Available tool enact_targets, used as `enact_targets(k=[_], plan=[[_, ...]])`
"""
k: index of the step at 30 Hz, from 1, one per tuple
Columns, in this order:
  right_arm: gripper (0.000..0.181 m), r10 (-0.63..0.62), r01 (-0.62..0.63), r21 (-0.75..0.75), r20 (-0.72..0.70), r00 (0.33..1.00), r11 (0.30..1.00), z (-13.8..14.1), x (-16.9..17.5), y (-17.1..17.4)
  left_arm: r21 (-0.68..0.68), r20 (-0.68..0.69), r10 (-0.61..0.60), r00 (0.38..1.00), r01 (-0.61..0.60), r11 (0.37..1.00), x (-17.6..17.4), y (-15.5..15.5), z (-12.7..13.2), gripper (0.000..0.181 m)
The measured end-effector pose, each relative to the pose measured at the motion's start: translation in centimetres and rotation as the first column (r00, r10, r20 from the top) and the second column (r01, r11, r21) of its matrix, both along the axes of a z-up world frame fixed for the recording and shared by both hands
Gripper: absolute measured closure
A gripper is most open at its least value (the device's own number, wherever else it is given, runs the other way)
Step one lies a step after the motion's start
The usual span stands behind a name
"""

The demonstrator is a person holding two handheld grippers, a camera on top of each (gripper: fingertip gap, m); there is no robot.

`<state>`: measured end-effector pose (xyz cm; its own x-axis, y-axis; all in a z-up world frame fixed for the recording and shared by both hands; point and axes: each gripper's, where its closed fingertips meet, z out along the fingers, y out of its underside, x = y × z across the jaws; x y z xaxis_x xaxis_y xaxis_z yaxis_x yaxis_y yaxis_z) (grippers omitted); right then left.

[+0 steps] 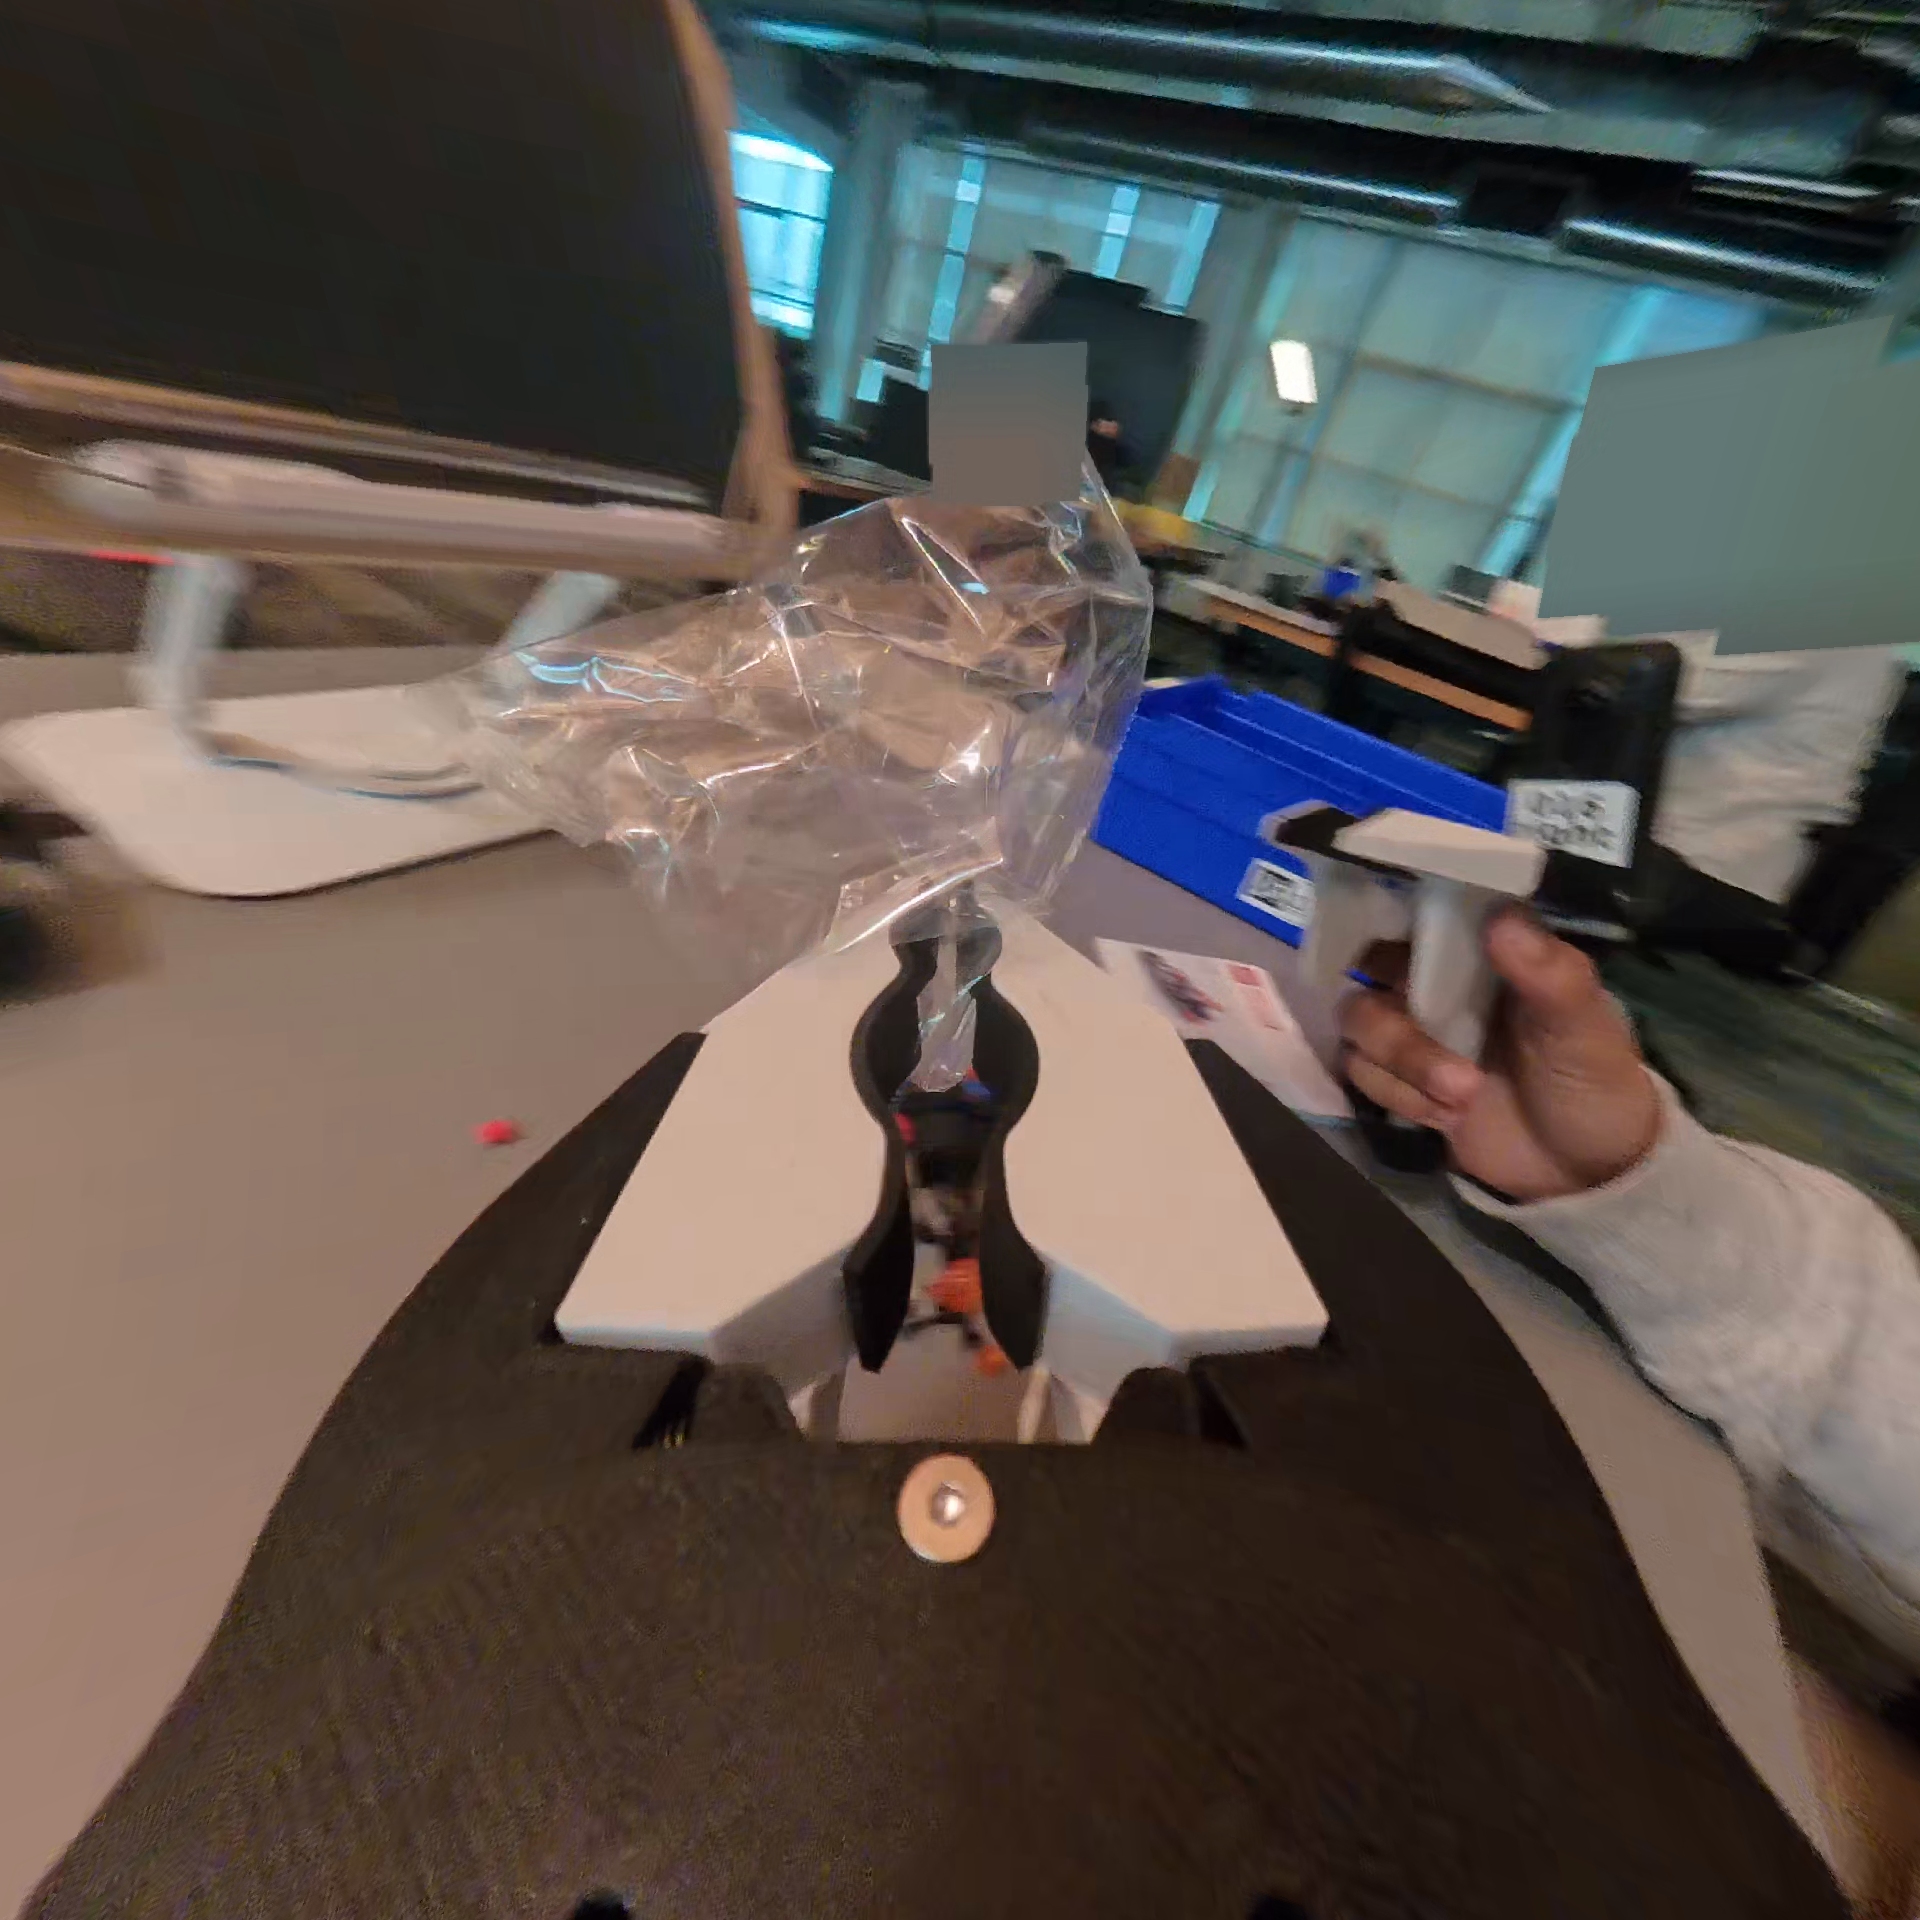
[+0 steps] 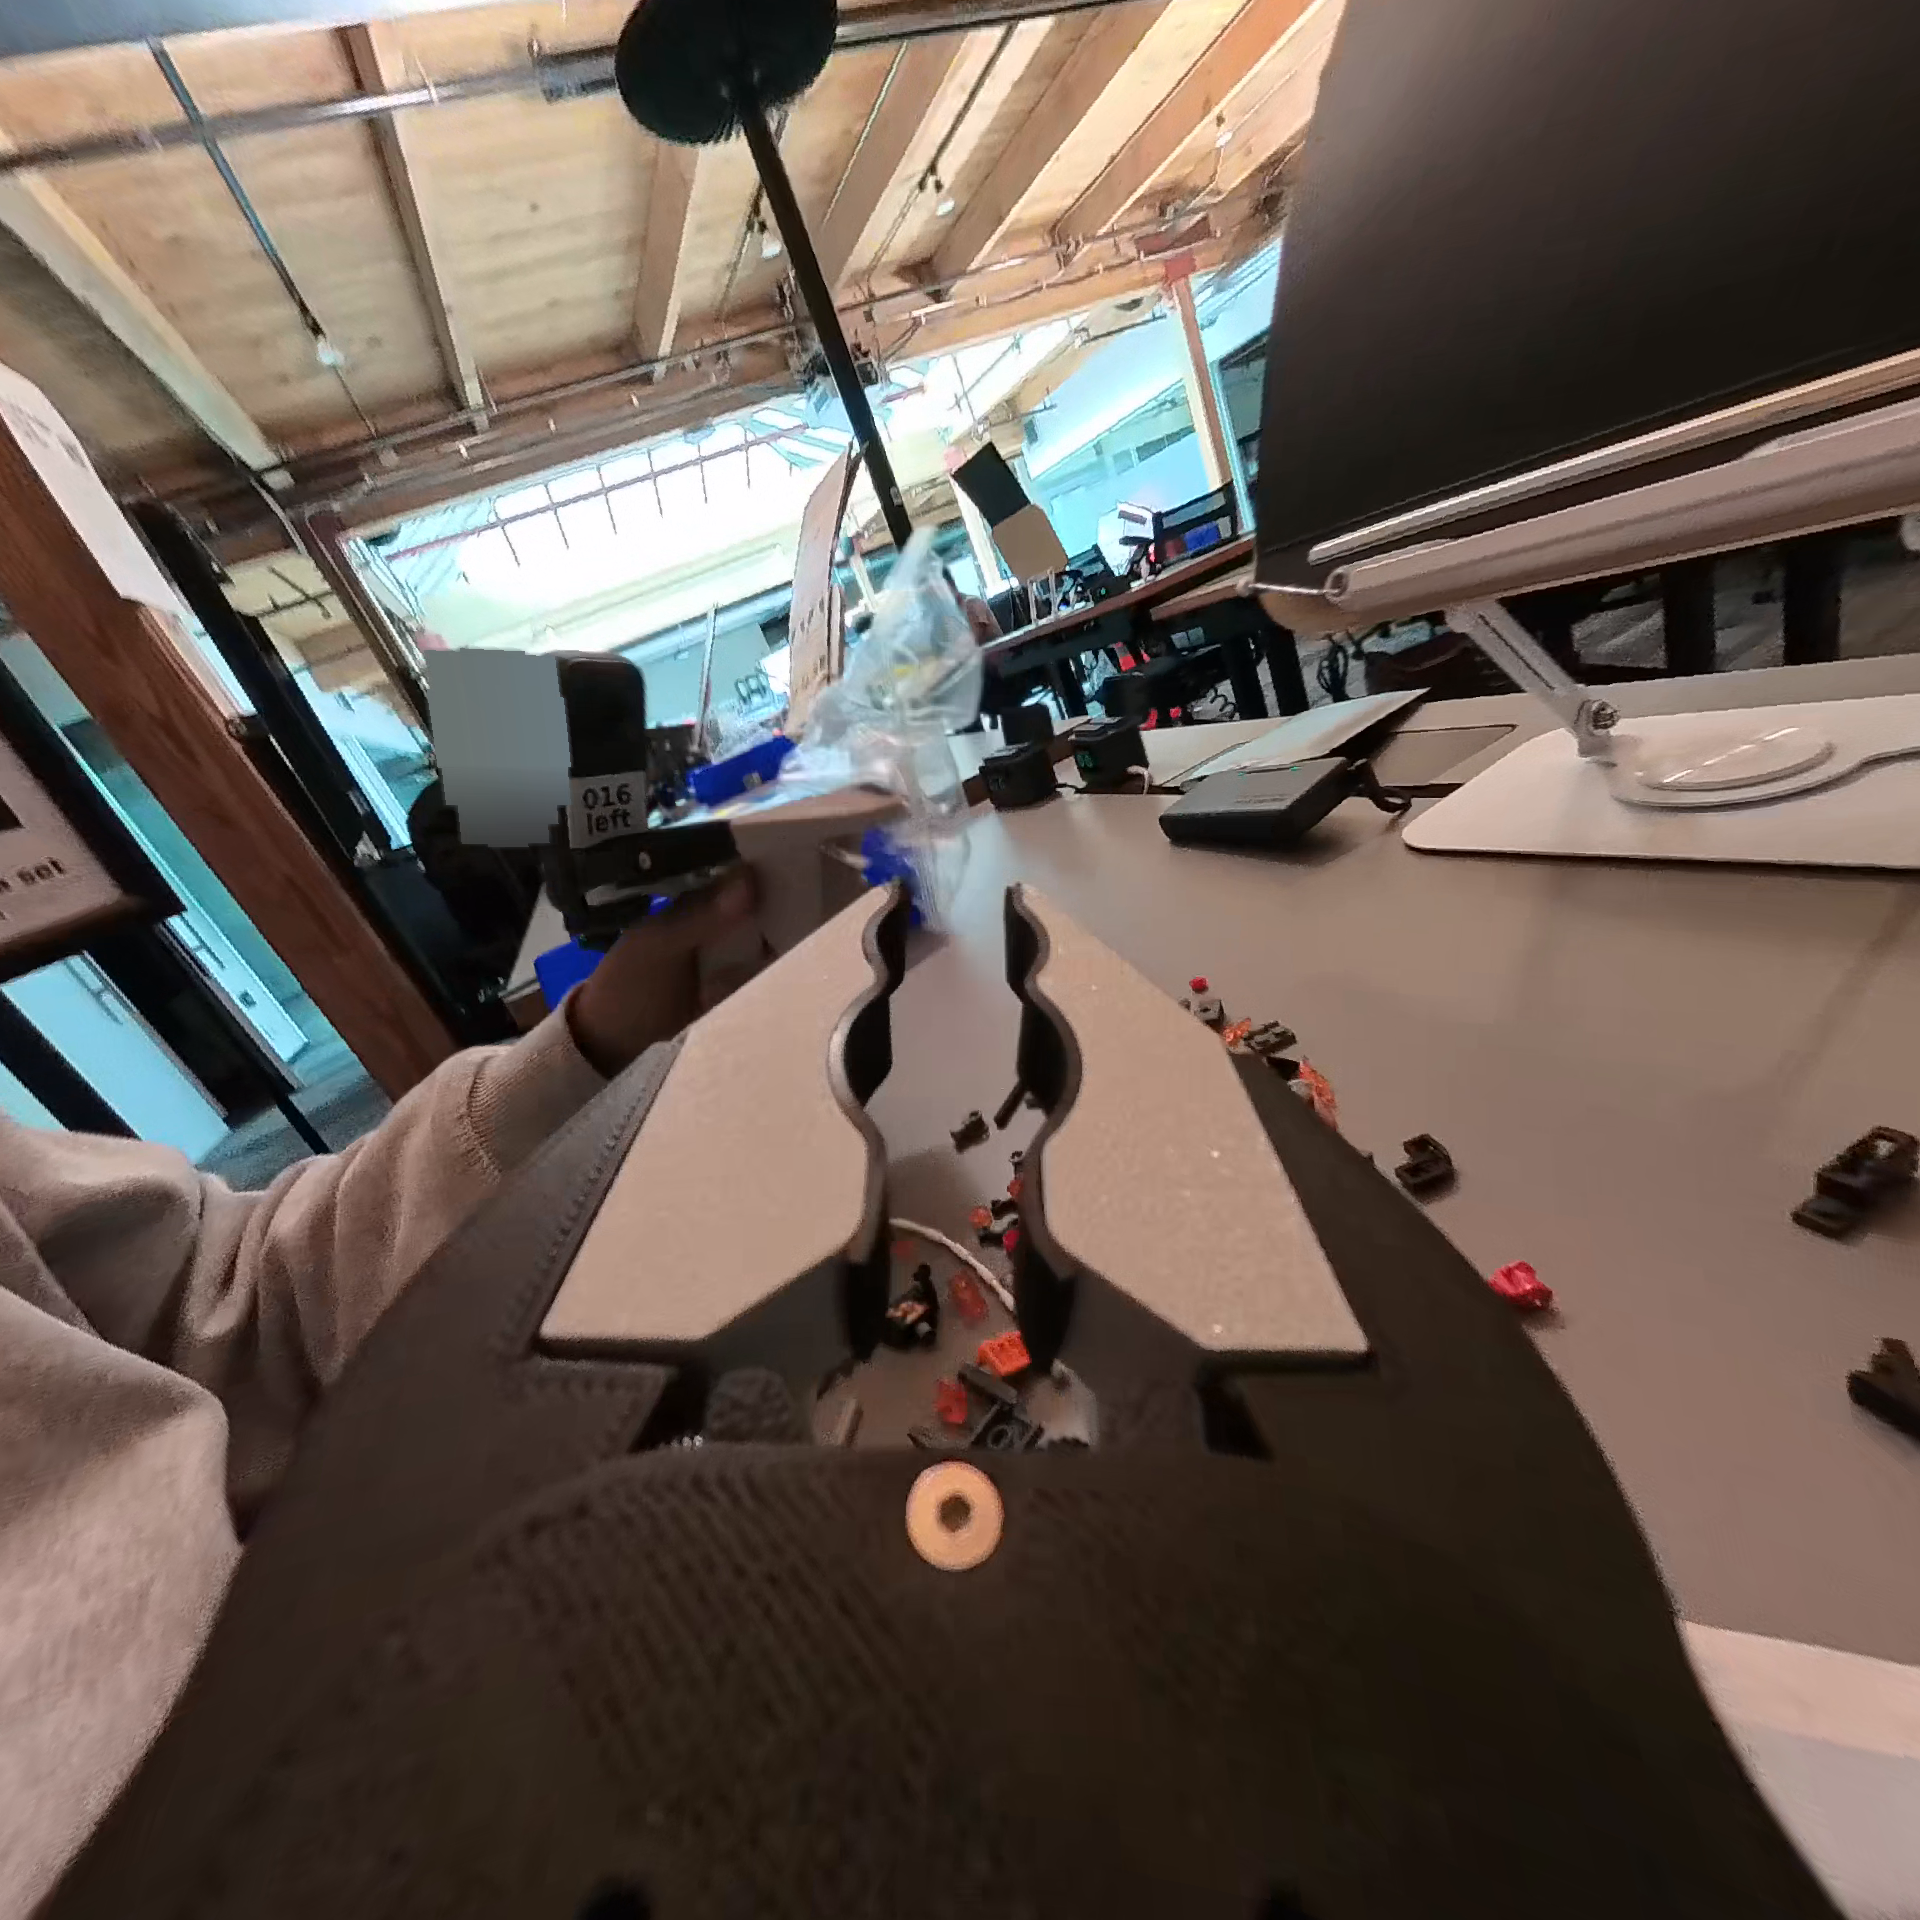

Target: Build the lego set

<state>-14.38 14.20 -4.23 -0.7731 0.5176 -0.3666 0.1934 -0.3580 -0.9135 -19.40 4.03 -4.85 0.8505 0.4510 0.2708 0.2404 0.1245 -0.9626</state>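
Observation:
My left gripper (image 1: 945,935) is shut on the neck of a crumpled clear plastic bag (image 1: 831,717) and holds it up above the grey table (image 1: 312,1143). Loose black, red and orange lego pieces (image 1: 951,1288) show on the table below, between its fingers. My right gripper (image 2: 951,914) is open and empty, low over a scatter of small black and red lego pieces (image 2: 987,1351). The bag (image 2: 904,686) and the left gripper (image 2: 883,821) show beyond it in the right wrist view. The right gripper (image 1: 1288,831), held in a hand, is to the right of the bag.
A dark monitor (image 2: 1558,260) on a white stand base (image 2: 1662,800) stands at the back of the table. A blue bin (image 1: 1247,769) and a printed booklet (image 1: 1226,997) lie behind the bag. More black pieces (image 2: 1860,1179), a red piece (image 2: 1519,1283) and a black device (image 2: 1257,810) lie on the table.

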Motion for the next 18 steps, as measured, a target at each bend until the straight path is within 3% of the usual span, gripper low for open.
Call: enact_targets(k=[2,4,5,7,9,10,11,15,18], plan=[[0.164,-0.003,0.004,-0.028,0.011,1.000,1.000,0.1,-0.1,0.4,-0.033,-0.045,0.135,0.990,-0.137,0.990,-1.9,-4.1,2.0,0.181],[0.164,0.001,0.000,-0.041,0.018,1.000,0.999,0.1,-0.1,0.5,-0.127,-0.149,0.323,0.934,-0.342,0.931,-3.8,-10.1,4.4,0.181],[0.164,0.002,-0.001,-0.039,0.021,1.000,0.999,0.0,-0.2,0.4,-0.176,-0.209,0.432,0.877,-0.468,0.866,-4.6,-13.9,5.6,0.181],[0.164,0.002,-0.001,-0.024,0.029,1.000,1.000,-0.2,-0.2,0.2,-0.278,-0.298,0.620,0.725,-0.688,0.670,-5.2,-22.1,7.2,0.181],[0.164,0.003,-0.003,-0.002,0.035,0.999,1.000,-0.6,-0.3,-0.1,-0.410,-0.321,0.744,0.585,-0.795,0.448,-4.6,-29.9,6.8,0.180],[0.165,0.002,-0.002,0.012,0.038,0.999,1.000,-0.8,-0.3,-0.3,-0.455,-0.311,0.791,0.528,-0.813,0.363,-4.0,-33.2,6.1,0.180],[0.165,0.001,-0.002,0.025,0.039,0.999,1.000,-0.9,-0.3,-0.5,-0.495,-0.276,0.824,0.495,-0.808,0.319,-3.5,-35.7,5.2,0.180],[0.165,-0.003,0.000,0.063,0.042,0.999,0.998,-1.4,-0.4,-0.9,-0.667,-0.122,0.887,0.445,-0.699,0.259,-2.4,-40.8,-0.3,0.173],[0.166,-0.015,0.012,0.084,0.039,0.999,0.996,-1.6,-0.5,-0.9,-0.733,-0.099,0.908,0.406,-0.647,0.209,-2.5,-42.0,-2.7,0.145]])
